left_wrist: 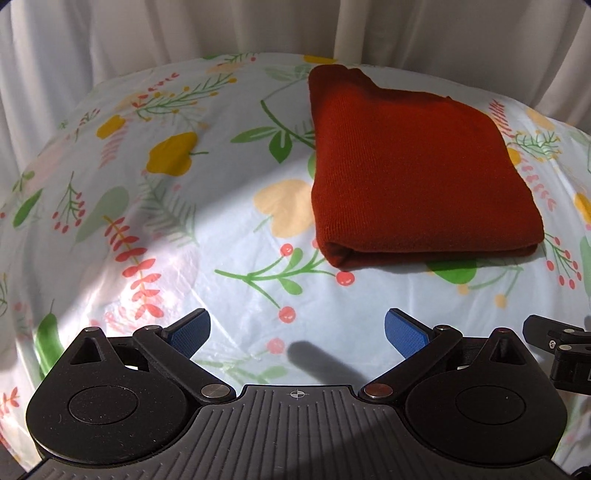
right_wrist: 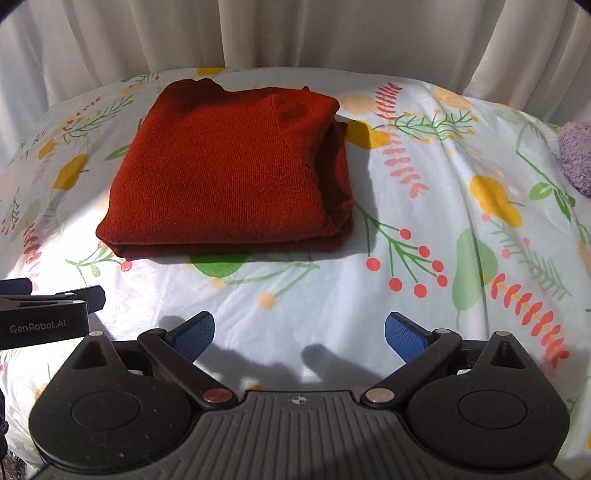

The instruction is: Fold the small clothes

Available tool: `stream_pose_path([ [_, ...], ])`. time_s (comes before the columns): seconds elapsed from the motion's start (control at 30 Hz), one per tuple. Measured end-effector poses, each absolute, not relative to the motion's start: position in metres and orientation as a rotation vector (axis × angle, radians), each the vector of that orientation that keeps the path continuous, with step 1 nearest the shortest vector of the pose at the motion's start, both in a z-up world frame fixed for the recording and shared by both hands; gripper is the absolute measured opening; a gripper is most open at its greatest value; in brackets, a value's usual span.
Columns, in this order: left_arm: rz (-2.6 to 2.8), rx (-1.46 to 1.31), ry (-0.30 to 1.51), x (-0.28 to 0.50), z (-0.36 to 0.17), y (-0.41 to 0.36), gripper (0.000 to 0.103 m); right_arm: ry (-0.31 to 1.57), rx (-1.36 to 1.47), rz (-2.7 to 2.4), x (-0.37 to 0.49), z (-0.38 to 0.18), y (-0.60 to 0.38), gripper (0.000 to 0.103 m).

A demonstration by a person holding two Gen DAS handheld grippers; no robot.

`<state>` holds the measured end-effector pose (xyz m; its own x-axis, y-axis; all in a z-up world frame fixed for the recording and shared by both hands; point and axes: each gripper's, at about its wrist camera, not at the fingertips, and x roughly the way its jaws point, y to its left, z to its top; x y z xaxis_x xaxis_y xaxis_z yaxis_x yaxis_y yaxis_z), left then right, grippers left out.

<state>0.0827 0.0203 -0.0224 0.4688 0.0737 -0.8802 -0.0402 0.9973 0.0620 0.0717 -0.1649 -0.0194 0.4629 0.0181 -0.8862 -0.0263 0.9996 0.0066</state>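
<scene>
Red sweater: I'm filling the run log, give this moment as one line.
red sweater: folded, on floral cloth | left gripper: open, empty | right gripper: open, empty

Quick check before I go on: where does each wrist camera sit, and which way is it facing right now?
Left wrist: on the left gripper, aimed down and forward at the floral cloth; the red folded garment lies ahead to the right; open blue fingers show.
Right wrist: on the right gripper, same tilt; garment ahead to the left, purple fluffy item at right edge.
Shared: garment, cloth, white curtain.
</scene>
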Motion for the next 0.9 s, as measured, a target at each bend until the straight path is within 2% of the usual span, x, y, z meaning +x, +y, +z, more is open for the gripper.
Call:
stream_pose_path([
  [0.9, 0.043, 0.053, 1.118, 0.0844, -0.0261, 0.0122, 0.103, 1.11, -0.008, -0.043, 0.0755, -0.0185, -0.1631, 0.099],
])
